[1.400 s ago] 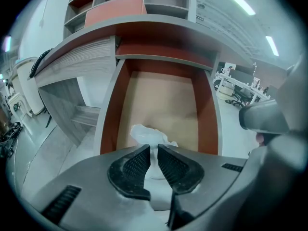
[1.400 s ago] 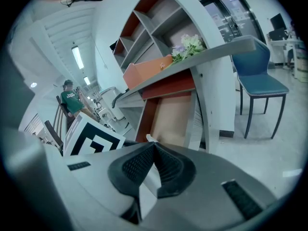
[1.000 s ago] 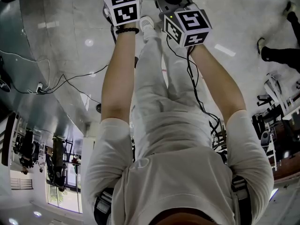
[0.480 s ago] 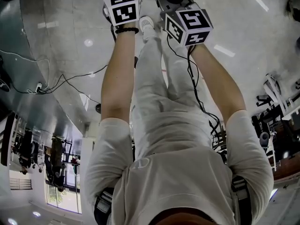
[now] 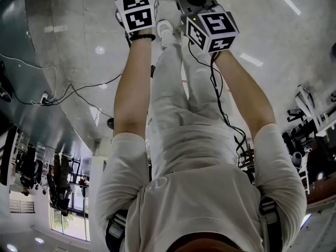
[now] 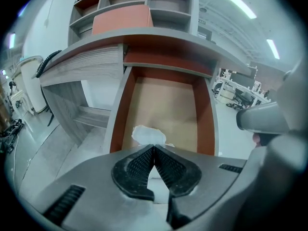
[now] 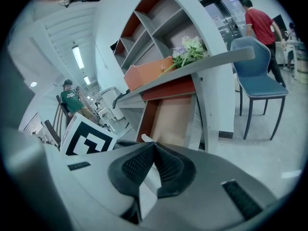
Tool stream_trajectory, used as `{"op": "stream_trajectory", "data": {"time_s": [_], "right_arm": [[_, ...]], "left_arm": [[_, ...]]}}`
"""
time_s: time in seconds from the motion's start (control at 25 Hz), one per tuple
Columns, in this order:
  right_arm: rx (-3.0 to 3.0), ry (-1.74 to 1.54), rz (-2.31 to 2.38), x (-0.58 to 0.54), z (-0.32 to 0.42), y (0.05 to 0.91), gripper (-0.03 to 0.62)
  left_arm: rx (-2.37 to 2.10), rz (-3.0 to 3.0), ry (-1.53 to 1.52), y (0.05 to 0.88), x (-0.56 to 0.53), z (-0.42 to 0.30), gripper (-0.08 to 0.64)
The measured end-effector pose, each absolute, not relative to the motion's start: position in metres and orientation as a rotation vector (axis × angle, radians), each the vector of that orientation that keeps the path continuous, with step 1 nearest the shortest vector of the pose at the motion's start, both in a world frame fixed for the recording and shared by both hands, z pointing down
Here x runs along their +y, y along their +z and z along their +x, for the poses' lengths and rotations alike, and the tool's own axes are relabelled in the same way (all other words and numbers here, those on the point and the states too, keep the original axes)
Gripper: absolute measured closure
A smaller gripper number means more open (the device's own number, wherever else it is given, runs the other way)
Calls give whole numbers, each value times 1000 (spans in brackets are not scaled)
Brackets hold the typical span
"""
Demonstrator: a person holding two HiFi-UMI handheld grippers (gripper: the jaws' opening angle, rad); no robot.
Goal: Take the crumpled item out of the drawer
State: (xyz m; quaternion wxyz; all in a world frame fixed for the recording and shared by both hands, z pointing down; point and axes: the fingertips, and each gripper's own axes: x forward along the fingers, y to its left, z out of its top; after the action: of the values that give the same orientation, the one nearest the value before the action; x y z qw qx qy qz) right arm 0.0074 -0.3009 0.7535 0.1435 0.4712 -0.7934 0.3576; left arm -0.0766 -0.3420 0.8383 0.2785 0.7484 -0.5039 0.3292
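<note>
The drawer under the bench stands pulled open. The crumpled white paper lies inside on its brown bottom, near the front edge and towards the left wall. The left hand-held gripper is clenched, its jaws pressed together with the tips right at the paper's near edge; I cannot tell whether they pinch it. The right hand-held gripper is also clenched with nothing between its jaws, held beside the left one in front of the drawer.
</note>
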Motion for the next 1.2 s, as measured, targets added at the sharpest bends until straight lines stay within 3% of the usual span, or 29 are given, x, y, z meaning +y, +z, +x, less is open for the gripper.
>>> {"op": "stream_trajectory", "data": {"time_s": [0.76,1.2], "right_arm": [[-2343,932,1385,-307,11,677,591],[-2350,945,1471,-298,32,601,591]], "left_arm": [[-1410,2045,802,758,-337,-82,555],[-1452,2097,679,662,-323,-79,555]]}}
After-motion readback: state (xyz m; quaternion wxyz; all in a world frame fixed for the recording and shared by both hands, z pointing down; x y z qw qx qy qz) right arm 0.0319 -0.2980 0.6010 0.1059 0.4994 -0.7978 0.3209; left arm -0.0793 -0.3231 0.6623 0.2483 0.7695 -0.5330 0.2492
